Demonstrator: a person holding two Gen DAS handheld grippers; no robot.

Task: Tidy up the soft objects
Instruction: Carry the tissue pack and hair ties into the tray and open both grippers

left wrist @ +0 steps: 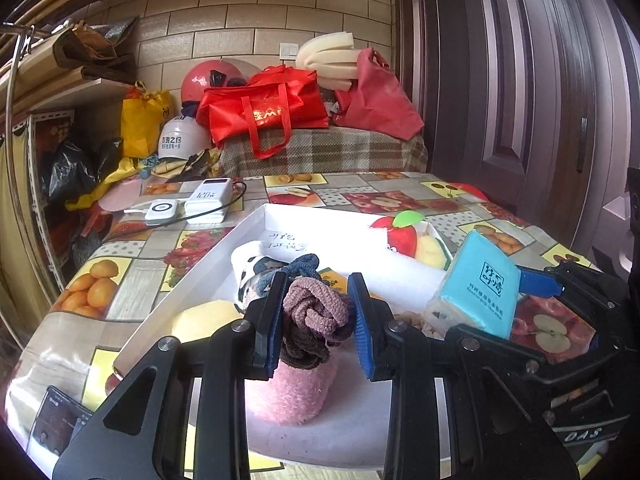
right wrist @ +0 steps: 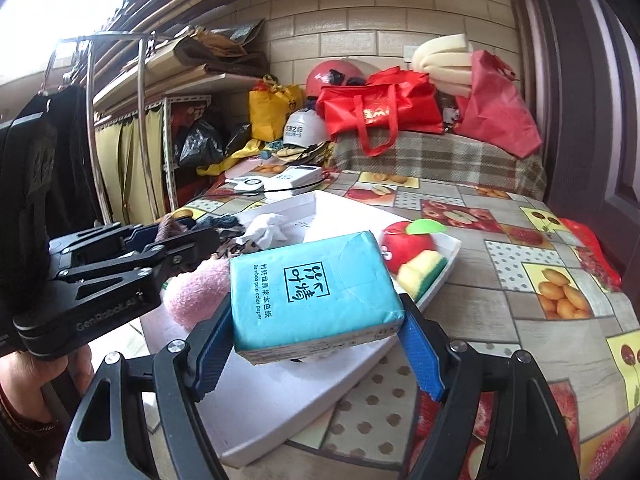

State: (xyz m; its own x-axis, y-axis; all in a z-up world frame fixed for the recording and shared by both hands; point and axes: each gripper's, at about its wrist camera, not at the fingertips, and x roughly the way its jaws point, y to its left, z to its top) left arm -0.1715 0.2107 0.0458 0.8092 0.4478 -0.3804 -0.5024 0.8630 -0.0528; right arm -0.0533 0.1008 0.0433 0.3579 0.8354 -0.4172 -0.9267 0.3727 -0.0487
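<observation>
My left gripper (left wrist: 316, 320) is shut on a bunch of pink and brown hair ties (left wrist: 316, 314), held over the white tray (left wrist: 256, 220) just above a fluffy pink sock (left wrist: 292, 392). My right gripper (right wrist: 316, 336) is shut on a blue tissue pack (right wrist: 316, 288), held tilted above the tray's near right part (right wrist: 280, 400). In the tray lie a blue hair tie (left wrist: 296, 266), a cow-pattern cloth (left wrist: 250, 272), a yellow sponge (left wrist: 204, 316), an apple plush (right wrist: 404, 242) and a yellow-green sponge (right wrist: 420, 272). The left gripper (right wrist: 160, 236) shows at the left of the right wrist view.
The table (left wrist: 120, 280) has a fruit-print cover. White power banks (left wrist: 208, 200) with a cable lie at its far left. A phone (left wrist: 60, 424) lies at the near left corner. Red bags (left wrist: 272, 108), helmets and a plaid-covered bench stand behind. A dark door (left wrist: 540, 100) is on the right.
</observation>
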